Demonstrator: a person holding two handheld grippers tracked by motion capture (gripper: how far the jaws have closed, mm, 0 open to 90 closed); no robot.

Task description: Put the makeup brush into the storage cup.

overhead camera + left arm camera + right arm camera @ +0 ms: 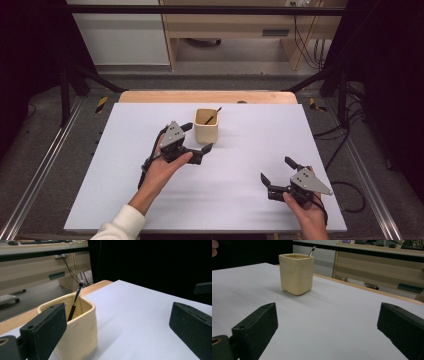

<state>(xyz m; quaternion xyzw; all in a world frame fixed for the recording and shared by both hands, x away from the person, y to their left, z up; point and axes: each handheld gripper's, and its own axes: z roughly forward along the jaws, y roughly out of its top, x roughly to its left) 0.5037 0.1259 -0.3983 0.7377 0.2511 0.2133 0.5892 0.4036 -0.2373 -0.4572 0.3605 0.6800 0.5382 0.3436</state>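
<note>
Leaning in a squarish cream cup (206, 128), a thin black brush (212, 117).

1. The cream cup (75, 332) looks ceramic, with a soft satin sheen and slightly uneven walls.
2. The brush (75, 300) has a glossy black handle and a pale fibrous tip.
3. The table top (240, 165) is a smooth, matt pale sheet; its far edge (207, 97) is bare wood.
4. The left gripper (196, 136) has matt black pads (47, 332) and a dull grey plate.
</note>
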